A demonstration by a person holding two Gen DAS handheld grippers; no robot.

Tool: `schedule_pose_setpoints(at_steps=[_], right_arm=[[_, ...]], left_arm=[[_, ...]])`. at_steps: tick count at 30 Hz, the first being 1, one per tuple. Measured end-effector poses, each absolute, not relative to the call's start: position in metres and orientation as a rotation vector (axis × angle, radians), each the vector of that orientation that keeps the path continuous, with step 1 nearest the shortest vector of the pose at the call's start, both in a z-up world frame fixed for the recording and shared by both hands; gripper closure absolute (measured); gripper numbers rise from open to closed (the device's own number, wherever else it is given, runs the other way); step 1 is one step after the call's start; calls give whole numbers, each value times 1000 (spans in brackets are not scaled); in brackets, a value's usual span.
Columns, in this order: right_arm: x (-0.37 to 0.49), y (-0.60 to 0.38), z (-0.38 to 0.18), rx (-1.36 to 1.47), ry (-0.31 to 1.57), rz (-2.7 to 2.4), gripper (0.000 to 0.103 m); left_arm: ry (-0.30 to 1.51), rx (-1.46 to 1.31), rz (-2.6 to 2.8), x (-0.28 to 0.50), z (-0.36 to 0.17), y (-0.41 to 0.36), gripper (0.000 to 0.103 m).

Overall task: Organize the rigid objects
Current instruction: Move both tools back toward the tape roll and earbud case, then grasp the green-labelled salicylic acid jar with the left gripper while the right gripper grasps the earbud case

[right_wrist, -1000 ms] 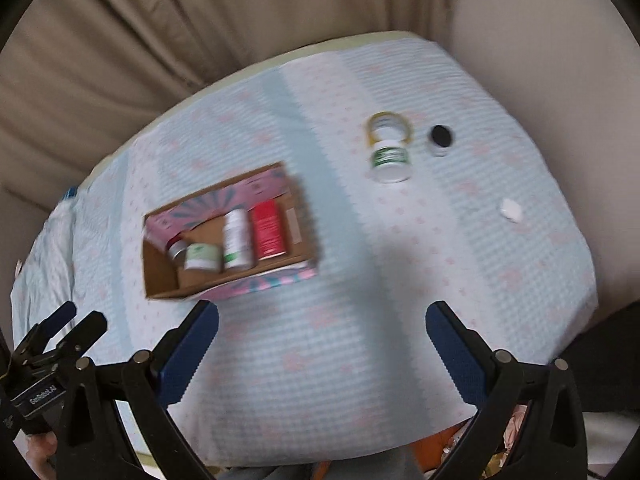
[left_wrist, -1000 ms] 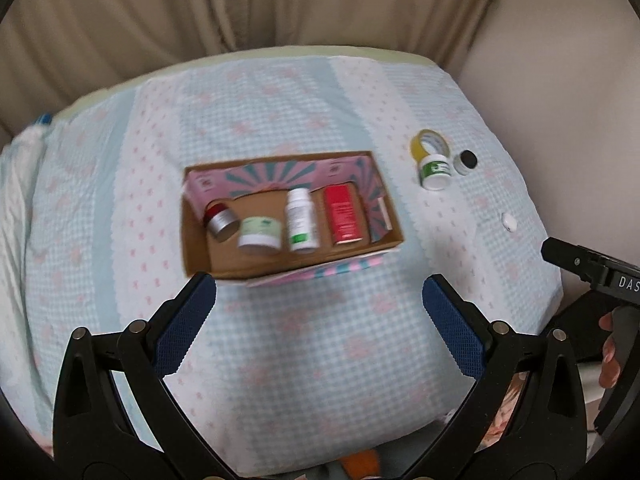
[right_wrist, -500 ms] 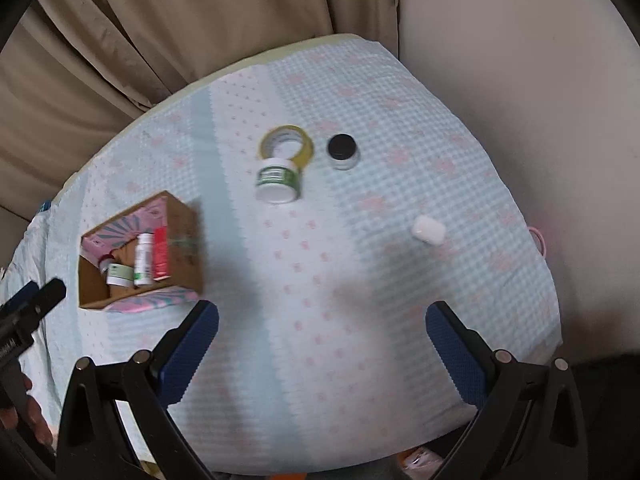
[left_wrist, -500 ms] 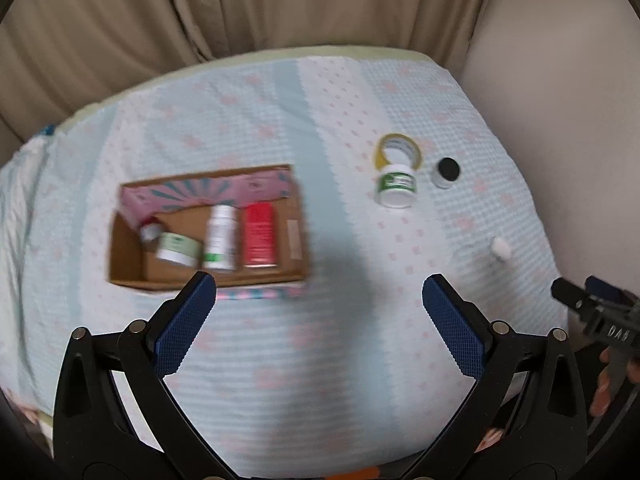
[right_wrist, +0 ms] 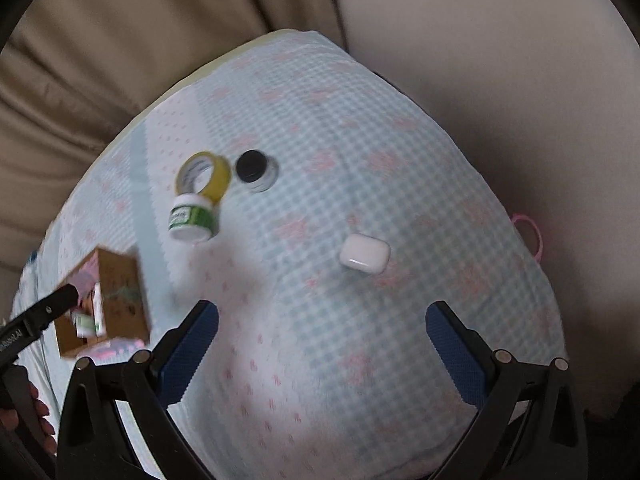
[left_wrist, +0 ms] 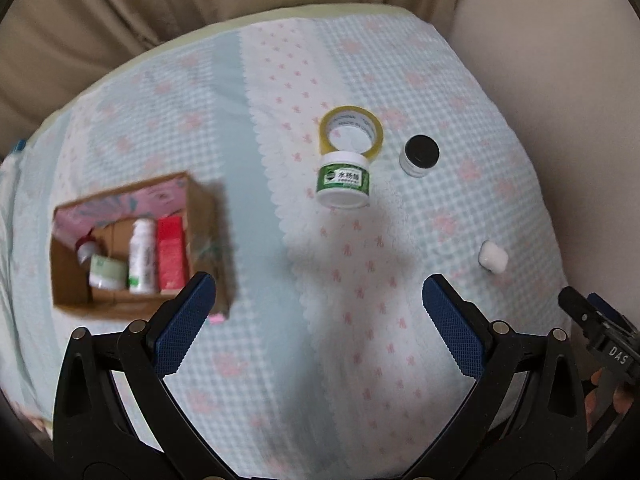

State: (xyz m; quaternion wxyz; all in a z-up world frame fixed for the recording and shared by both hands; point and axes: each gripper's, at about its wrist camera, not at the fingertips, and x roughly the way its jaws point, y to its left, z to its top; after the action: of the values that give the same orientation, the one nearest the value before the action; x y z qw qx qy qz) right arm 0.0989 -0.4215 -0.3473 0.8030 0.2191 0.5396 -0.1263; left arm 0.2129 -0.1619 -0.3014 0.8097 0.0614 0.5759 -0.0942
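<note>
Two grippers hang above the checked cloth [left_wrist: 400, 60], both with fingers spread wide and gripping nothing: the left gripper [left_wrist: 318, 320] low in its own frame, the right gripper [right_wrist: 322, 338] likewise. At centre left of the left view, a cardboard box [left_wrist: 204, 216] holds a red box [left_wrist: 171, 258], a white bottle [left_wrist: 141, 258] and what look like two small jars, blurred. Toward the upper right, a green-labelled jar [left_wrist: 344, 180] touches a yellow tape roll [left_wrist: 351, 134]; a black-lidded jar [left_wrist: 420, 156] sits just beside. A white case [right_wrist: 365, 257] lies apart.
</note>
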Motion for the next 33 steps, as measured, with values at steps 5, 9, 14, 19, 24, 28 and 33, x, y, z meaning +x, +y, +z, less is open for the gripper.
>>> schedule_pose_setpoints(at_steps=[5,9,14,19,24,28,33], right_arm=[[109,-437,-374,537,1173,-355,0],[117,-442,-399,583,1164,-439,0],[133,-447,-429,575,1140,-529,6],[151,-444,-467,575,1175,-563,19],[162,-443,-496,546,1214,-572,28],[166,-450,-508,542,1227,-582,34],[172,-457,-518,559,1239,-583,40]], left_arm=[[1277,228,-231,255,-334,-187,0],[1300,286,-260,286,-363,-199,0],[1396,287,-309,329,-416,-214,0],[1444,295,-318,351,-456,-221,0],[1492,332,-343,360,-488,-228,0],[1504,330,-347,364,-500,-229,1],[1513,309,-350,372,-505,-232,8]])
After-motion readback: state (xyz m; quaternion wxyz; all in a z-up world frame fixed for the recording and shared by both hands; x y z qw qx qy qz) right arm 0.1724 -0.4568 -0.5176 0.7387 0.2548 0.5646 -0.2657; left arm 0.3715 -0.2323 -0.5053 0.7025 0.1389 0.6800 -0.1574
